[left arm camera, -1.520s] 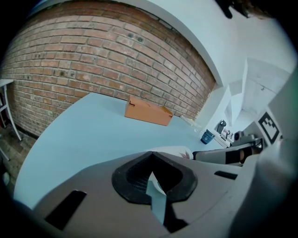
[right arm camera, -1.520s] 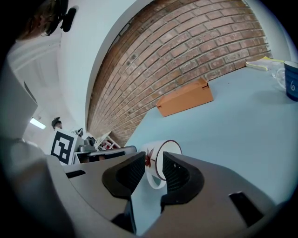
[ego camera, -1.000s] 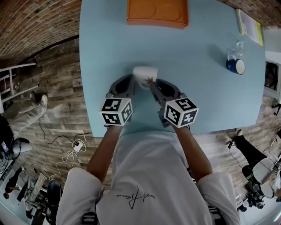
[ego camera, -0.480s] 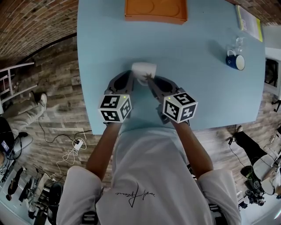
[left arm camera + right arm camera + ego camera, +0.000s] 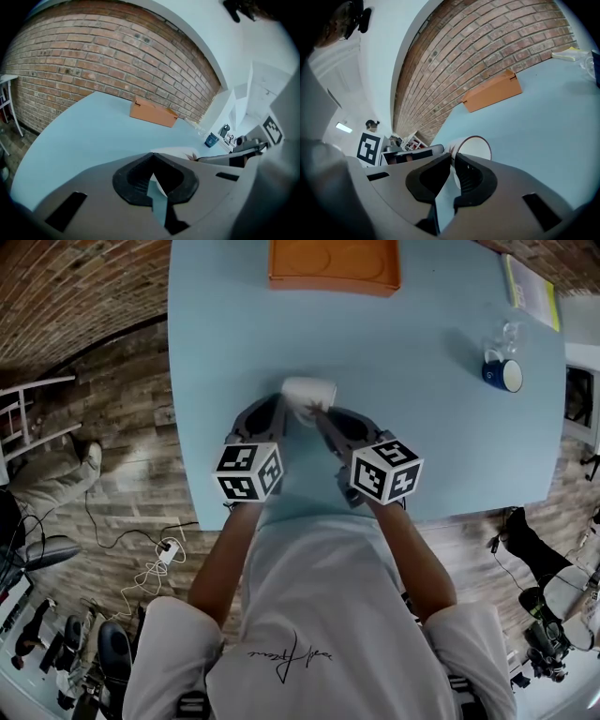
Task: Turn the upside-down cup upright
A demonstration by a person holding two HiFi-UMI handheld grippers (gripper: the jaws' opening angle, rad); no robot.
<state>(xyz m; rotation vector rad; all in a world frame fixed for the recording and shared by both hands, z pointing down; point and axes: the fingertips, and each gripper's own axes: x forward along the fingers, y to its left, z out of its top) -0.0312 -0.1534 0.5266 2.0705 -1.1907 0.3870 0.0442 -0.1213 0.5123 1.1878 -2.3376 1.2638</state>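
Observation:
A white paper cup (image 5: 309,393) with a brown pattern is tilted over near the middle of the light-blue table (image 5: 431,437). In the right gripper view its open mouth (image 5: 474,149) faces away toward the far side. My right gripper (image 5: 318,414) is shut on the cup's wall, which sits in the narrow slit between the jaws (image 5: 453,163). My left gripper (image 5: 281,411) is shut beside the cup's left side. The white cup (image 5: 176,153) shows just past the left jaws, and whether they touch it is hidden.
An orange tray (image 5: 335,264) lies at the table's far edge. A blue mug (image 5: 502,376) and a clear glass (image 5: 511,335) stand at the far right, near a yellow-green book (image 5: 532,292). The table's near edge runs just behind both grippers.
The cup and both grippers stay in almost the same place; only the head view shifts slightly.

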